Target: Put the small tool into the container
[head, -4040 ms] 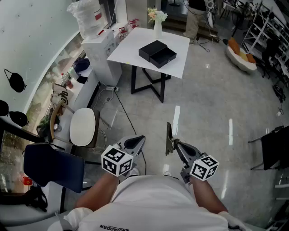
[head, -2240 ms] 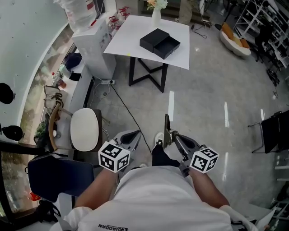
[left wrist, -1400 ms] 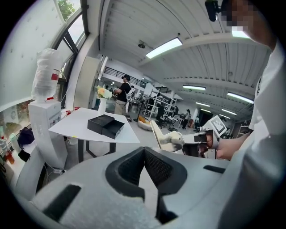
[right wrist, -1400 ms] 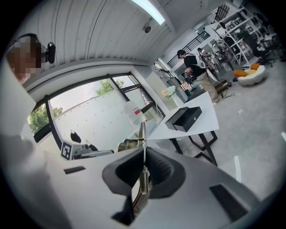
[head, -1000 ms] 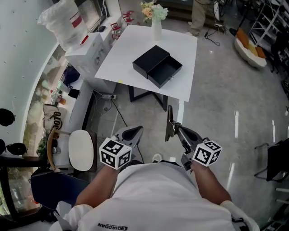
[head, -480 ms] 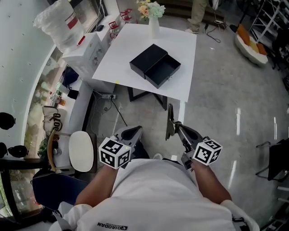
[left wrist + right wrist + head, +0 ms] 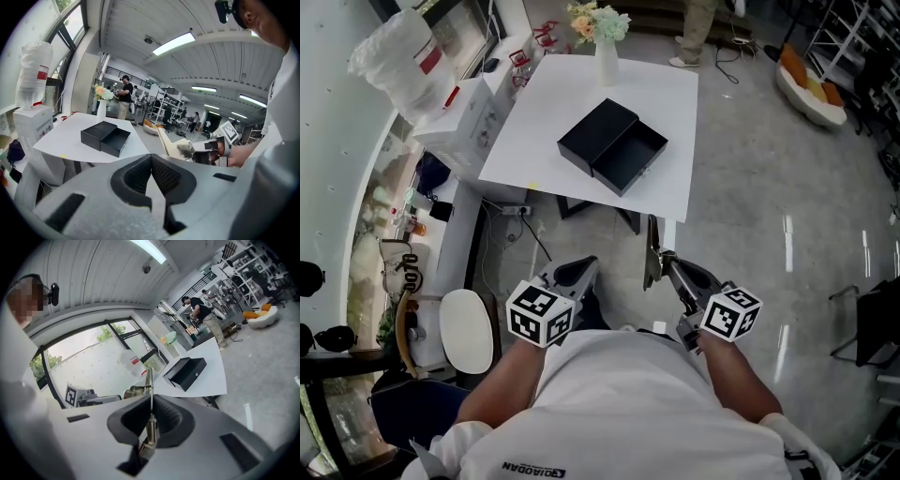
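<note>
A black box [image 7: 612,146] with its drawer pulled open lies on a white table [image 7: 675,103] ahead of me. My right gripper [image 7: 656,264] is shut on a small flat metal tool [image 7: 651,251], whose blade sticks up past the jaws, short of the table's near edge. In the right gripper view the tool [image 7: 149,380] stands between the pads, with the box [image 7: 185,371] beyond. My left gripper [image 7: 577,273] is shut with nothing in it, level with the right one. From the left gripper view [image 7: 151,169] the box [image 7: 105,137] and the tool [image 7: 165,140] both show.
A vase of flowers [image 7: 605,47] stands at the table's far edge. A white water dispenser [image 7: 450,103] is left of the table, a white stool [image 7: 467,330] nearer on the left. A black chair [image 7: 872,323] stands at the right. A person [image 7: 694,28] stands beyond the table.
The table and black box have come closer and lower in the head view as I walk towards them. Both grippers keep the same pose, with the tool still held.
</note>
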Demonstrator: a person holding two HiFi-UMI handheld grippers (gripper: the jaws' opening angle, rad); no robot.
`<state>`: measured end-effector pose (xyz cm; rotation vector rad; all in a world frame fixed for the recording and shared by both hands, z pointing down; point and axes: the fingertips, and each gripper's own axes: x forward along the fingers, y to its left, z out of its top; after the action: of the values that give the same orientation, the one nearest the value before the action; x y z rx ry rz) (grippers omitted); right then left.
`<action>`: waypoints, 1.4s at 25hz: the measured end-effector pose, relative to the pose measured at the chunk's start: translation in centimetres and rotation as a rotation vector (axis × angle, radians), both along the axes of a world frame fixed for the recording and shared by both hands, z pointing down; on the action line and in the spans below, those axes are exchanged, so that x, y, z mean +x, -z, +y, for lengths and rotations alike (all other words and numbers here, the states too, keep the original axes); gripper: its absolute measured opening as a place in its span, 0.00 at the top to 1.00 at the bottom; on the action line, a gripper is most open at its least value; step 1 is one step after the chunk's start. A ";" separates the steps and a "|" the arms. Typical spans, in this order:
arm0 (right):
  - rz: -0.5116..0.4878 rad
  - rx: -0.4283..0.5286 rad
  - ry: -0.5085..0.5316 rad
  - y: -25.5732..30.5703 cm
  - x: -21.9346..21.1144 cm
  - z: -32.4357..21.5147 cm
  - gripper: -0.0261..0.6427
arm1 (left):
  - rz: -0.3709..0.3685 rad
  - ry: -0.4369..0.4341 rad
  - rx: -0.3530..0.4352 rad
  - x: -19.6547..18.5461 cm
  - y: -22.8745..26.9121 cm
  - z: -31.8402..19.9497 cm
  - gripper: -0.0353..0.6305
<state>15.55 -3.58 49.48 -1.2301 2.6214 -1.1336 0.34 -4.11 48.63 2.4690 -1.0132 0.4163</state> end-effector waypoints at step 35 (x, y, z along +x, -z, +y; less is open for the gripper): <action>0.017 -0.193 -0.375 -3.0 -6.5 -26.7 0.93 | -0.031 -0.301 0.007 -8.4 -1.7 -28.4 0.93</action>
<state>9.07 -30.28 52.52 -1.6811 2.1948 -1.3215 -8.03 -32.52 50.38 2.6361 -0.6538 0.5465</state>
